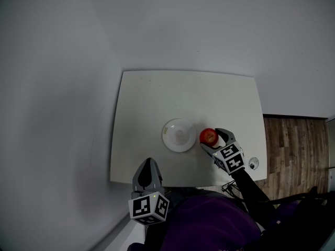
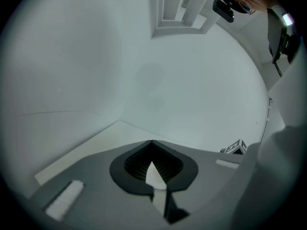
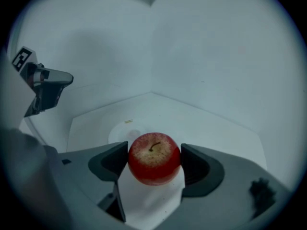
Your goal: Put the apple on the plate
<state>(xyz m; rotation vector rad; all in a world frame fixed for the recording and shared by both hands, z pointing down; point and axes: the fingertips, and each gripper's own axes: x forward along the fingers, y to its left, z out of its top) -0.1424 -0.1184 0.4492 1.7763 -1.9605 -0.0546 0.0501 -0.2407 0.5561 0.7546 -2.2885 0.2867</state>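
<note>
Closest of all, purple cloth (image 1: 209, 224) on the person fills the bottom of the head view. Just above it at the left, the left gripper (image 1: 149, 163) hangs at the near edge of the desk (image 1: 157, 95). Its jaws are closed tip to tip with nothing between them (its own view shows only a thin pale sliver behind the pads).

Right of that, near the middle of the desk, lies the plate (image 1: 171, 140), white, round and bare. The apple (image 1: 208, 135) is just beside the plate's right rim and not on it. It is red with a yellowish speckled top, stem up.

The right gripper (image 1: 212, 138) has its jaws on the apple, one pad against each side. Whether the apple rests on the desk or is raised a little, I cannot tell. Wood floor (image 1: 293, 145) shows beyond the desk's right edge.
</note>
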